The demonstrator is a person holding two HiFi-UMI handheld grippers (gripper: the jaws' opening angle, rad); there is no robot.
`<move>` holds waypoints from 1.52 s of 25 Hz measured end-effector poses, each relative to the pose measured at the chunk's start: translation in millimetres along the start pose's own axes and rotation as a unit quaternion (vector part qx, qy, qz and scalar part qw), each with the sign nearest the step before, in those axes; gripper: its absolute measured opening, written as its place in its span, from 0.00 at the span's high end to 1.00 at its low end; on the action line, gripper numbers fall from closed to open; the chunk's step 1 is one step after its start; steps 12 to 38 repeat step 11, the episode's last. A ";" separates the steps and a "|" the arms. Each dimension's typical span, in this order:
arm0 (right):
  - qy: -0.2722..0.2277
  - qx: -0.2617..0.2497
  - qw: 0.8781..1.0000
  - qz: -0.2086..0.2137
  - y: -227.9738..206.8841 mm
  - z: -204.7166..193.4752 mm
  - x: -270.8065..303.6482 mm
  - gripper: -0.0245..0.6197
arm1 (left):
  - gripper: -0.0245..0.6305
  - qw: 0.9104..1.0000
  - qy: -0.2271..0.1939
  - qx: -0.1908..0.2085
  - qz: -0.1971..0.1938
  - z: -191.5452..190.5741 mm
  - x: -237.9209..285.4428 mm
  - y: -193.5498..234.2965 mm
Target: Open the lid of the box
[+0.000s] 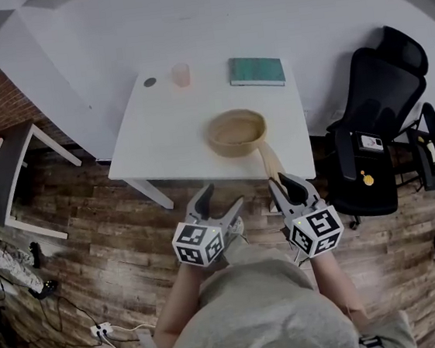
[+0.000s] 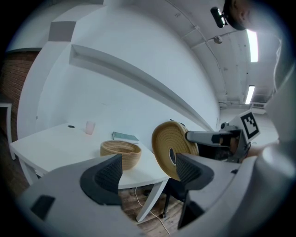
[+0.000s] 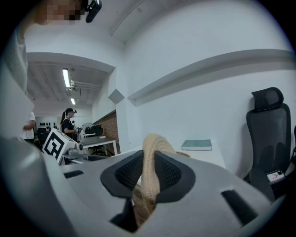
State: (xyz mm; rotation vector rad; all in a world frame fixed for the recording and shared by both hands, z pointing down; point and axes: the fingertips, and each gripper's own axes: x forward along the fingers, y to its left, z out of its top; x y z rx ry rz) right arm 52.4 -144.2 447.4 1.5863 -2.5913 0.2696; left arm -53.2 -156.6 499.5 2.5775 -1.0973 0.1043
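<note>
The right gripper (image 1: pixel 283 185) is clamped on the lid (image 1: pixel 267 158), held on edge, with the open box (image 1: pixel 236 133) just ahead on the table (image 1: pixel 164 128). The left gripper (image 1: pixel 219 198) hangs alongside, jaws apart, empty.

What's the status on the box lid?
Right tool clamped on woven lid, lid clear of the basket. Left tool open, empty. Basket open on table; nothing in the way.
</note>
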 end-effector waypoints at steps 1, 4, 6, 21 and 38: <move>0.000 -0.001 1.000 0.000 -0.3 0.8 0.8 0.84 | 0.41 1.000 -0.001 0.000 0.000 1.0 0.2 0.6; 0.000 -0.002 1.000 0.002 0.1 2.5 2.9 0.84 | 0.41 1.000 -0.004 -0.001 0.003 3.0 0.1 2.8; 0.000 -0.004 1.000 0.004 0.9 2.1 3.5 0.84 | 0.41 1.000 -0.005 -0.003 0.003 2.7 -0.2 3.6; 0.001 -0.008 1.000 0.004 1.2 3.1 6.7 0.84 | 0.41 1.000 -0.006 -0.004 0.001 4.8 0.5 4.3; 0.001 -0.008 1.000 0.004 1.2 3.1 6.7 0.84 | 0.41 1.000 -0.006 -0.004 0.001 4.8 0.5 4.3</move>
